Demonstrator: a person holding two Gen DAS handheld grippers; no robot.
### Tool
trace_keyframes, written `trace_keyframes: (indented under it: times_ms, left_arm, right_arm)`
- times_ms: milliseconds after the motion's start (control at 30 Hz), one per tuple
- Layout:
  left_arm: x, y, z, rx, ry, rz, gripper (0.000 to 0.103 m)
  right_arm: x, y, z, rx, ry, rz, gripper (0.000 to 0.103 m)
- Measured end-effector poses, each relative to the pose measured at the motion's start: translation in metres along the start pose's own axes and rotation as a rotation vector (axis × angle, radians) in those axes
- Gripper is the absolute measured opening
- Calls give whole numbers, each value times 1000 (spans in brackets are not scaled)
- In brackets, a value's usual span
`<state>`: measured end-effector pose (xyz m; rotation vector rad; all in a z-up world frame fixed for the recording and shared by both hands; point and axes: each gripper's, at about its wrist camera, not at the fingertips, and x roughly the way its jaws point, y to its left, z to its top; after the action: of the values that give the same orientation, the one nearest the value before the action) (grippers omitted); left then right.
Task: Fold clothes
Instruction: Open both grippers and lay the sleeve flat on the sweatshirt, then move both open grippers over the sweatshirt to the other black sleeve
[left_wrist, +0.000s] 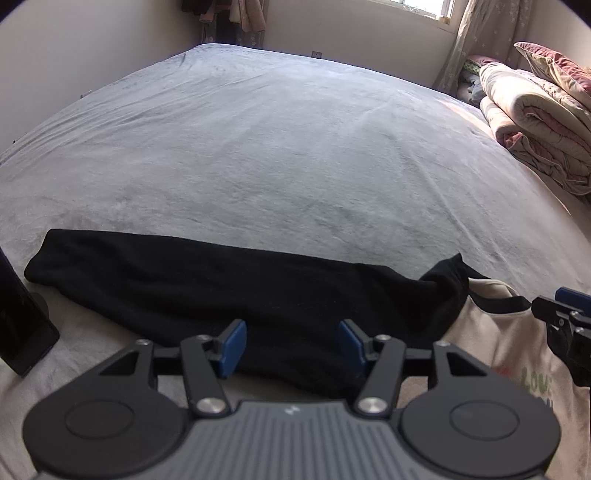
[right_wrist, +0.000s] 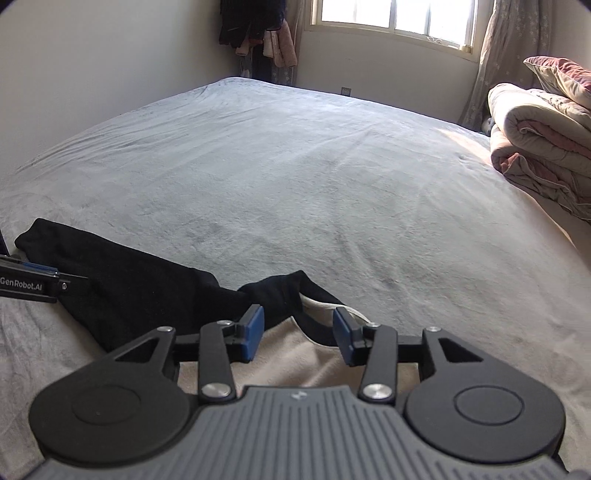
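Two tools, left (left_wrist: 292, 347) and right (right_wrist: 298, 334), agape over shirt (right_wrist: 295, 354), quilt (right_wrist: 539, 144) far right

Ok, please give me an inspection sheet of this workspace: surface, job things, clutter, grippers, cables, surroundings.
Surface: grey bed sheet, lightly wrinkled.
Job's things: cream shirt with a black collar, its black sleeve stretched out to the left.
Clutter: folded quilts at the right edge; dark box-like object at the left.
Grippers: left gripper open over the sleeve; right gripper open over the collar.
Cables: nothing seen.
Surroundings: window, curtain, hanging clothes.
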<state>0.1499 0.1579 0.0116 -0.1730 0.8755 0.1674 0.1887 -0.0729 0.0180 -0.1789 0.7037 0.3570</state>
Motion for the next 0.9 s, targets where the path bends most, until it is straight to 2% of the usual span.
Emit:
trace_keyframes:
  times_ms: [167, 333, 500, 600, 700, 900]
  left_arm:
    - [-12, -32, -15, 25, 2, -48, 61]
    - [-19, -71, -34, 100, 16, -112, 64]
    - [-31, -100, -58, 166, 12, -127, 73]
    - [-37, -109, -71, 184, 20, -121, 76]
    - [-43, -116, -83, 184, 7, -125, 80]
    - [-41, -124, -108, 163, -72, -257, 80]
  right_arm:
    - [-33, -27, -16, 26, -8, -44, 53]
    - [-48, -48, -32, 56, 36, -154, 53]
    - [-60, -63, -49, 82, 102, -259, 56]
    - [-71, -66, -60, 108, 120, -278, 63]
    - [-78, -68, -68, 149, 138, -295, 63]
    - [-94, -83, -83, 207, 125, -288, 69]
